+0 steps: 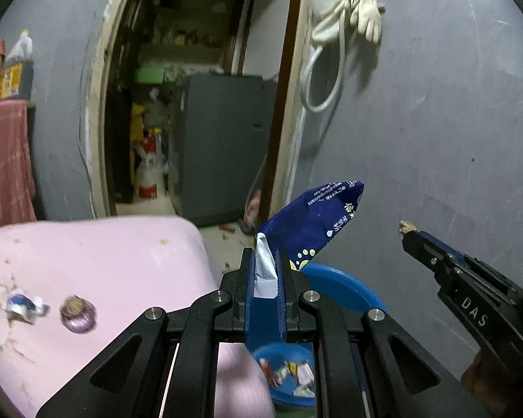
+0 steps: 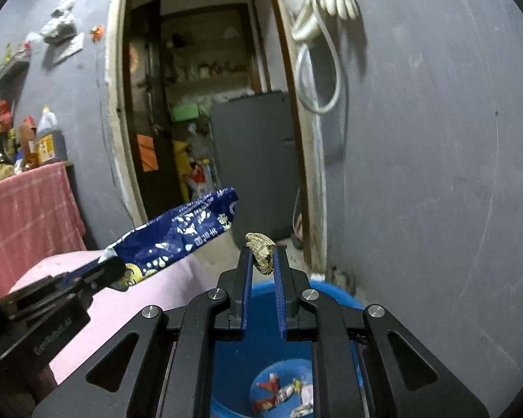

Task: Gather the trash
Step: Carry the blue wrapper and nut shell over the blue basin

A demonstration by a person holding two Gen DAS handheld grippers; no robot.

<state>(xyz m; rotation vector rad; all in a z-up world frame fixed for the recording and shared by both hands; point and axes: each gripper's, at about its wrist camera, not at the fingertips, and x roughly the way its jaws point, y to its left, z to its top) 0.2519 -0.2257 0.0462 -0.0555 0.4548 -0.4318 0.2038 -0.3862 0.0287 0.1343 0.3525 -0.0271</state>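
Both hands are loaded and carrying toward the bin, a blue tub on the floor beside the pink table. The left gripper is clamped on the white torn end of a blue bag, which sticks up and away from the jaws. The right gripper is closed on a brown crumpled scrap, pinched right at the fingertips.

So the step in hand looks like the carry-and-drop. The right gripper sits over the bin's mouth, wrappers lying at the bottom below it. I'd judge the next move is to let the jaws part there so the scrap falls straight in. The bag needs more care: it is long and light, so the left hand should come further over the rim and tip it downward before releasing, or it may catch the edge and slide out.

The left view shows what is left on the table: a purple round thing, perhaps an onion, a crumpled wrapper and pale bits at the edge. The right view misses these, but gives the plainer look down into the bin and shows the left gripper from the side.
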